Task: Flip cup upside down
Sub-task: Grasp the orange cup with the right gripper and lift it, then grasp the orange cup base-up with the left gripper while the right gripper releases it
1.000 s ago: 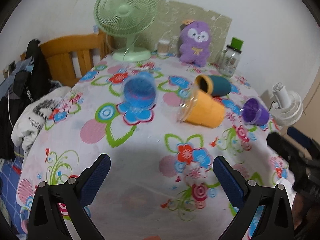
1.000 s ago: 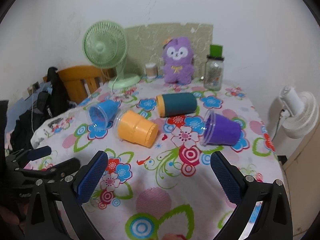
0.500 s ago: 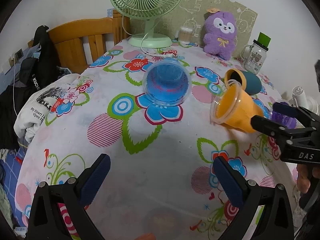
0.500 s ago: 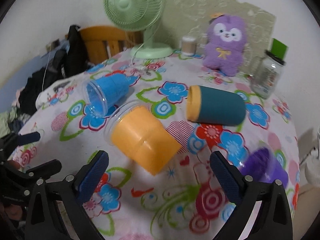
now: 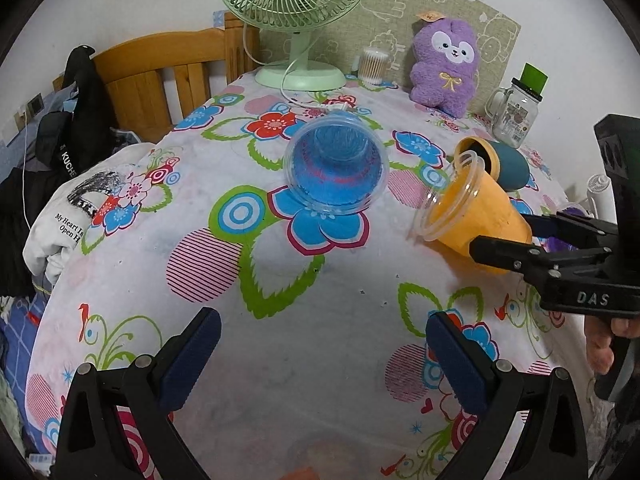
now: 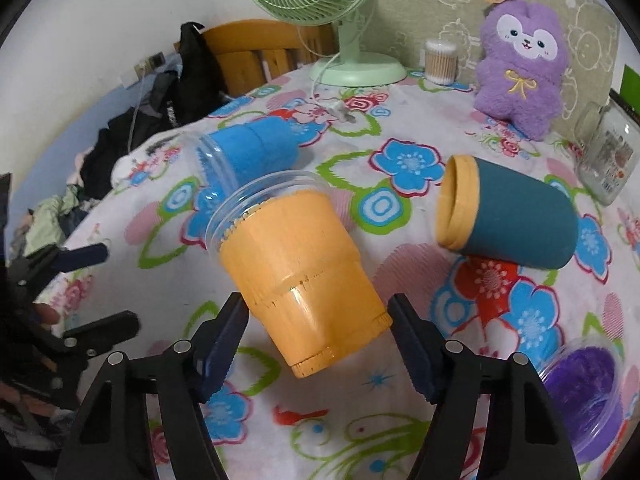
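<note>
Several cups lie on their sides on the flowered tablecloth (image 5: 304,344). The orange cup (image 6: 304,276) lies with its base between the fingers of my right gripper (image 6: 320,332), which is open around it; I cannot tell if the pads touch. It shows in the left wrist view (image 5: 476,216) with the right gripper (image 5: 520,236) at its base. The blue cup (image 5: 338,172) lies with its mouth toward my open, empty left gripper (image 5: 320,356), well short of it. It also shows in the right wrist view (image 6: 248,156).
A teal cup with an orange rim (image 6: 512,220) and a purple cup (image 6: 584,392) lie to the right. A green fan (image 5: 296,20), a purple plush (image 5: 448,68), a cotton swab jar (image 5: 374,66) and a glass jar (image 5: 518,108) stand at the back. Clothes (image 5: 60,184) hang over the left edge.
My right gripper has moved forward and closed in around the base of the orange cup. My left gripper has moved nearer the blue cup.
</note>
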Demonstrator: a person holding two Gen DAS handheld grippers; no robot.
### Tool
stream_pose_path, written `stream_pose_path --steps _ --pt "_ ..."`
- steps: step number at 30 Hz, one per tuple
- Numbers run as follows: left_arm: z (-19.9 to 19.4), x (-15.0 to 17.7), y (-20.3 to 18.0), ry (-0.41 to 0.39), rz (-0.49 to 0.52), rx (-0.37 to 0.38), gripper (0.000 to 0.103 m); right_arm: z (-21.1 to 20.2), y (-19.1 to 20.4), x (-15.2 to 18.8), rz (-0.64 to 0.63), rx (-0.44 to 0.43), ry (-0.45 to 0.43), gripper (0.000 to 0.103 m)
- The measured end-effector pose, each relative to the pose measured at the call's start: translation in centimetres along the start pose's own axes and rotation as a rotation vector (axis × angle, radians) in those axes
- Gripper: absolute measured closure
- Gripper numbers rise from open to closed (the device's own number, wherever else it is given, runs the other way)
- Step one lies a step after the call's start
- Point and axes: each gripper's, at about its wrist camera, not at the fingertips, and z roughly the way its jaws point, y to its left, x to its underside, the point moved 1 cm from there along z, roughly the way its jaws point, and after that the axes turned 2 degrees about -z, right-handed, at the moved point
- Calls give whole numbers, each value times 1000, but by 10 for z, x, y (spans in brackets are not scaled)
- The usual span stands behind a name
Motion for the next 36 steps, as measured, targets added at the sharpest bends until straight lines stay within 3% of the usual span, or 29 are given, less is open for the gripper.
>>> stream_pose_path --steps 3,11,16,22,24,26,27,36 --pt "-9 3 0 -15 3 7 0 -15 10 5 51 17 -40 29" --pt "-37 35 -1 -41 24 40 0 -58 46 53 393 159 -200 29" --pt "-45 67 -5 -12 46 63 0 -61 69 95 602 107 -222 29" --pt "-53 102 -15 3 87 77 0 -50 91 115 644 128 -178 28" --pt "-54 106 -18 6 91 82 0 -50 97 117 643 60 -189 28" --pt "-58 106 -18 -7 77 82 0 -52 100 115 631 21 -172 16" --pt "-59 105 -18 -12 72 86 0 -55 101 113 623 19 -179 10" --pt "-64 84 -31 -55 54 136 0 -114 80 125 579 5 -301 9"
